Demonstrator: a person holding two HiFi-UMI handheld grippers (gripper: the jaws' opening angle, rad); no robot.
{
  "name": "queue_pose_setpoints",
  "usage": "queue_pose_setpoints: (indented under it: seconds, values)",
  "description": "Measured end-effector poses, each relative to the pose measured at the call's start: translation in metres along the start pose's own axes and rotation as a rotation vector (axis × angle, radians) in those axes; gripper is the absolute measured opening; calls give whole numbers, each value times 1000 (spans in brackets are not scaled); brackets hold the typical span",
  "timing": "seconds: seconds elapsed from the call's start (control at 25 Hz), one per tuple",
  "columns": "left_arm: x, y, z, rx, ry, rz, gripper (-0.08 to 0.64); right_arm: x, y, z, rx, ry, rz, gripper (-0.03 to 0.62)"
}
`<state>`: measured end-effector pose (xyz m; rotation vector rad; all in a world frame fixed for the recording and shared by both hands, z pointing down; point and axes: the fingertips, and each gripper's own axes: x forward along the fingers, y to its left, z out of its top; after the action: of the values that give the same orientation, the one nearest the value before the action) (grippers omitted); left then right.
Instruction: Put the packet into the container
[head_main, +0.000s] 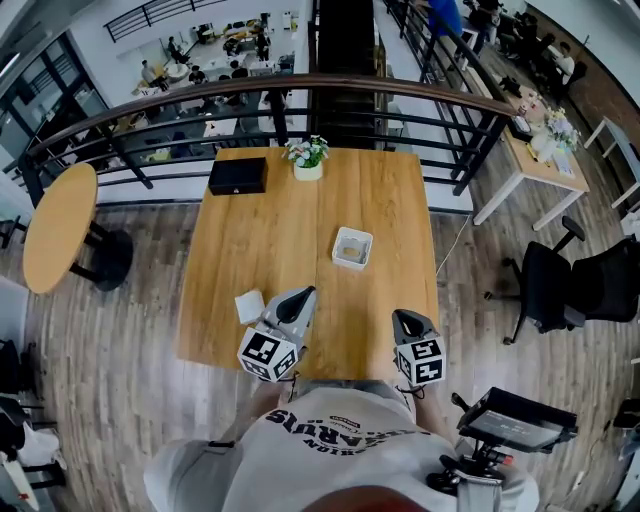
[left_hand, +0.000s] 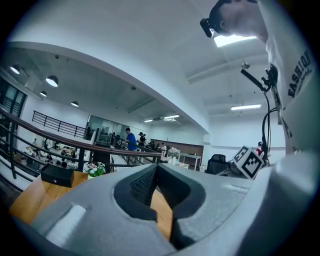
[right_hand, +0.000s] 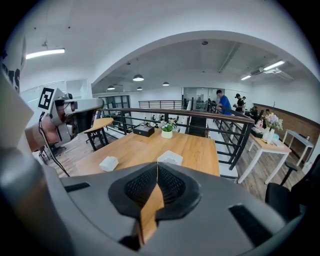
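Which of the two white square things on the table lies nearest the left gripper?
The small white packet, right beside the left gripper; the open-topped container sits farther up the table.

The tabletop (head_main: 300, 225) is honey-coloured wood grain. The container (head_main: 351, 247) and the packet (head_main: 249, 306) are white. The box (head_main: 237, 175) is black. The left hand-held gripper (head_main: 303, 294) and the right hand-held gripper (head_main: 402, 316) are grey, with black-and-white square markers.

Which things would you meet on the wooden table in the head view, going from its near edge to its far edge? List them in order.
packet → container → flower pot. The black box is left out, since it lies about level with the flower pot.
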<state>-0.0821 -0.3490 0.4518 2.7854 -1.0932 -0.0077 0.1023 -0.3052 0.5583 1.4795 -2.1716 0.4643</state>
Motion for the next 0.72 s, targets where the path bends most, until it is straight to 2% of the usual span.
queue_pose_setpoints:
  seconds: [0.16,0.32,0.52,0.72]
  values:
    - [3,-4,7,8,-8,24,-1,0,-13,3,-4,1,8,9]
    - [5,-15,10,-9,-7,45,0,1,-20,16,-50,-25,40,9]
    - [24,-39,-4,-17,34,5,0,2,-38,13,-47,-44,42,9]
    - [40,-50,-4,28,68,-37,-1,8,-42,3,-7,-25,76,9]
